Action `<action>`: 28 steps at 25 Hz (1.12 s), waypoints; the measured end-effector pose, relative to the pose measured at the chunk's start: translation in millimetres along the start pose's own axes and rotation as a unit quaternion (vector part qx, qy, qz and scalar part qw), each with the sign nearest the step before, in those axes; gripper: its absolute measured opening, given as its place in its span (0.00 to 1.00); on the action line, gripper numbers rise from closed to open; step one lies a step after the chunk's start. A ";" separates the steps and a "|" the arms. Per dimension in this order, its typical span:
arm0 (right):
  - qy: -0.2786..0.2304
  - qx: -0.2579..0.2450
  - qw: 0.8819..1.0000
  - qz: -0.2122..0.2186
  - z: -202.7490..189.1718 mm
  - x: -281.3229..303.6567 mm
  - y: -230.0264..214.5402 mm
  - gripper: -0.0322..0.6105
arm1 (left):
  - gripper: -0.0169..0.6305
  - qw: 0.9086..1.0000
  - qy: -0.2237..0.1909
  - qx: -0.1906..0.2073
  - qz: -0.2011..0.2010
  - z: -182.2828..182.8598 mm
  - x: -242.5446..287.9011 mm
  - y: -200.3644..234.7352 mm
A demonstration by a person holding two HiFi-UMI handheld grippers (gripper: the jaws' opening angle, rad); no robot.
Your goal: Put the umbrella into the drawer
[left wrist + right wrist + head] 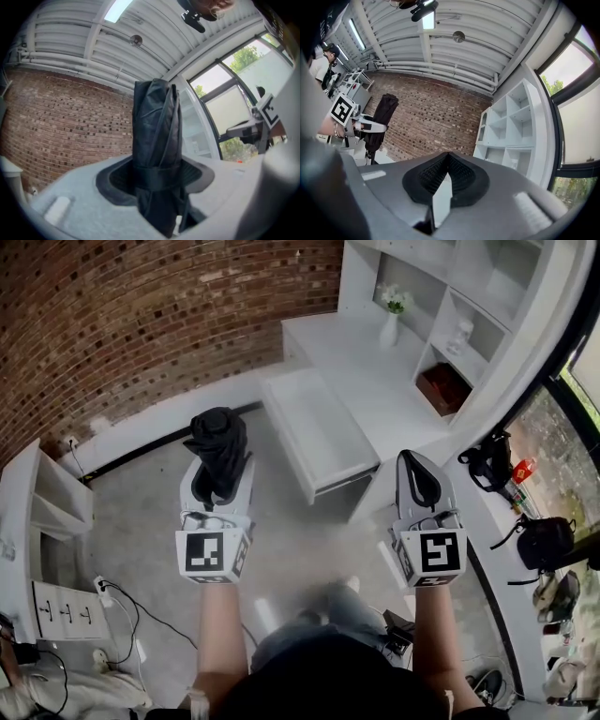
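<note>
the folded black umbrella (217, 448) is being clamped upright by the left gripper (218, 476), well apart from the open white drawer (319, 432); the right gripper (419, 470) is being held closed on nothing. because most of the umbrella is being left above the jaws, it could probably be tipped or slipped out, and its loose fabric could be caught on the drawer's edge. the drawer is being shown only in the head view, while the strap (157, 176) around the umbrella is being shown only in the left gripper view.

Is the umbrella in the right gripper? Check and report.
No, the umbrella is clamped in the left gripper, while the right gripper has its jaws together with nothing between them.
</note>
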State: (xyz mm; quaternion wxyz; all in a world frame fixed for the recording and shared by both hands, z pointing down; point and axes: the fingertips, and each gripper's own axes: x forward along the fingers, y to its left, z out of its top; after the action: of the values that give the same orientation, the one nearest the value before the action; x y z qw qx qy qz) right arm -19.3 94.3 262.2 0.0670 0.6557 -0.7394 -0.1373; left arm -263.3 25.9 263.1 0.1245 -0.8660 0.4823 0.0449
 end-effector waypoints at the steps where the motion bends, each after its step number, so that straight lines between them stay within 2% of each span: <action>1: 0.002 0.003 1.000 -0.003 -2.8 3.6 -4.3 0.05 | 0.40 1.000 0.000 -0.004 0.000 -2.5 4.5 0.9; 11: 0.010 0.025 1.000 -0.005 -48.2 63.9 -50.6 0.05 | 0.40 1.000 0.015 -0.008 0.001 -36.6 76.8 -5.0; 19: 0.005 0.041 0.999 0.012 -78.5 147.1 -121.6 0.05 | 0.40 1.000 0.028 -0.005 0.006 -56.7 177.7 -23.0; 28: 0.001 0.046 0.998 0.044 -109.0 246.0 -201.4 0.05 | 0.40 0.998 0.044 -0.012 0.039 -82.1 292.6 -30.7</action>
State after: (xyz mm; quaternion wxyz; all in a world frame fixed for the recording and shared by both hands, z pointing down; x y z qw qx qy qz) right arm 170.5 -182.0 287.7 0.0434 0.6249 -0.7731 -0.0999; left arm -85.6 -221.0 289.7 0.0911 -0.8493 0.5197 0.0174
